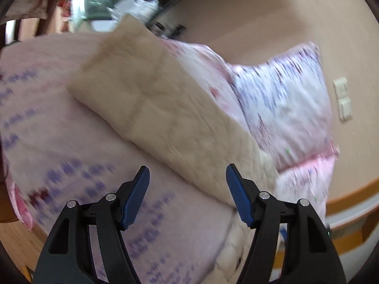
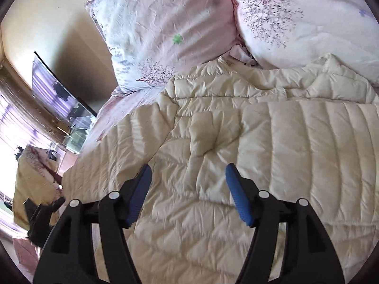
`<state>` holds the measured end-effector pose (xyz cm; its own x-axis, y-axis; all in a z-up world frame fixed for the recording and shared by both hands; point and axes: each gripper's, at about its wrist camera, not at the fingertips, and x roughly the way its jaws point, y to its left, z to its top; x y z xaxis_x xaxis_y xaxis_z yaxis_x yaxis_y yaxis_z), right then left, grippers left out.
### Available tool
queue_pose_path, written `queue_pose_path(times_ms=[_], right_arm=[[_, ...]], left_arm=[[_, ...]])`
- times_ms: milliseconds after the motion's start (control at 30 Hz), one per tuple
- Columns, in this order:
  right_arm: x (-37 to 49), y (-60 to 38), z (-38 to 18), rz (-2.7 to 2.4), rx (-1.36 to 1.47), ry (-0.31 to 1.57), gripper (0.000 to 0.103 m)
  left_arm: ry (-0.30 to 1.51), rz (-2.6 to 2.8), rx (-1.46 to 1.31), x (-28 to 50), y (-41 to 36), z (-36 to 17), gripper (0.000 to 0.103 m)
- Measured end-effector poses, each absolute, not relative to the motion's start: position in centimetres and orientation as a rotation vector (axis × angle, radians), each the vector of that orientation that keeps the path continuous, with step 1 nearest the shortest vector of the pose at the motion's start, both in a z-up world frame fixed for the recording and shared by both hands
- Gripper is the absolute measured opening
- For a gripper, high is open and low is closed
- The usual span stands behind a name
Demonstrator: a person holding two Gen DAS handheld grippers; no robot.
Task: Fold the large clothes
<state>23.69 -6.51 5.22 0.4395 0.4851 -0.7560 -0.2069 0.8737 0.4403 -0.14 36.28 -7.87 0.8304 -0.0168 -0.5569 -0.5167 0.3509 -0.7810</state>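
A cream quilted puffer garment (image 2: 236, 142) lies spread on a bed, with a sleeve (image 2: 203, 132) folded across its middle. My right gripper (image 2: 188, 177) is open and empty just above the garment's middle. In the blurred left wrist view the same cream garment (image 1: 165, 108) lies diagonally over a pink printed bedsheet (image 1: 71, 153). My left gripper (image 1: 187, 179) is open and empty, hovering over the garment's near edge where it meets the sheet.
Two pink-and-white floral pillows (image 2: 170, 30) (image 2: 308, 16) sit past the garment against a beige wall (image 1: 260, 19). A wall switch (image 1: 343, 99) is at the right. A television (image 2: 59, 90) and a draped yellow cloth (image 2: 30, 184) stand left of the bed.
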Motion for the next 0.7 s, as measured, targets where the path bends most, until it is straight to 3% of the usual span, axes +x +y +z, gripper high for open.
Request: queue_pose_path(times_ms=[233,400,633,667,700], right_arm=[[22.3,-6.2,5.9,0.492,0.342,1.030,0.066],[22.1,-6.1,5.2,0.511,0.342,1.045,0.066],[21.8,-6.0,4.1,0.515,0.335,1.070,0.066],[21.6,-6.0,4.0,0.521,0.336,1.074,0.066],[21.5,-6.0,4.0,0.525,0.334,1.075,0.066]], left_arm=[[0.455,0.436,-1.272,-0.6,39.6,-8.7,0.062],[0.420,0.474,-1.317,-0.6,40.6,-9.3,0.049],[0.429,0.450,-1.323,-0.1,40.3,-9.5,0.049],[0.423,0.458,-1.324,-0.1,40.6,-9.6,0.041],[0.425,0.473,-1.317,0.0,40.9,-9.7,0.021]])
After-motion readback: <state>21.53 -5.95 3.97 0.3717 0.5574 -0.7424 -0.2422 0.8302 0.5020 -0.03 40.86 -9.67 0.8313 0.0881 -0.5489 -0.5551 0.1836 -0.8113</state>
